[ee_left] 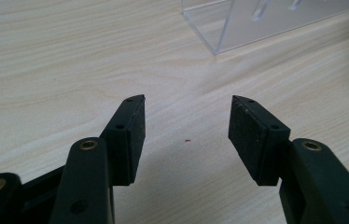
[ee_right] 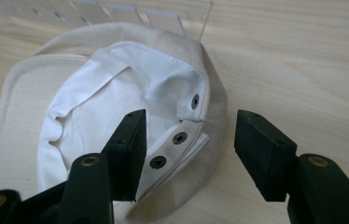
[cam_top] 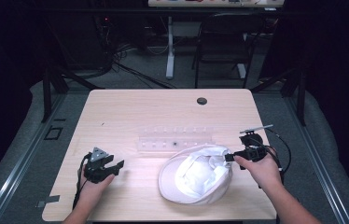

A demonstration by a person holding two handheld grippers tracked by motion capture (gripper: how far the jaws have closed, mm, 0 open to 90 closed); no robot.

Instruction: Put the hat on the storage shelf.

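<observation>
In the right gripper view the two black jaws of the right claw (ee_right: 189,140) rise from the bottom edge, standing wide apart with nothing pressed between their pads. The rear strap of the white cap (ee_right: 116,107) lies between them: its snap strip with dark studs sits against the inner face of the left-hand jaw, while the right-hand jaw stands clear over bare wood. No pad clamps the cloth.

The cap lies upside down, its white lining facing up. In the high view the cap (cam_top: 196,175) sits at the lower centre-right of the frame on the pale wooden worktop (cam_top: 130,112). Its long axis runs on a diagonal, from the brim at the lower left to the strap opening at the upper right, where the right claw (cam_top: 231,157) meets it. The brim points toward the lower left of the frame.

Just above the cap in that view lies a clear plastic rack (cam_top: 175,140), close to the crown's upper edge; whether they touch is unclear.

The left claw (cam_top: 116,165) rests at the lower left, well apart from the cap. In the left gripper view the left claw (ee_left: 186,123) gapes wide and empty over bare wood, the rack (ee_left: 256,21) at upper right.
</observation>
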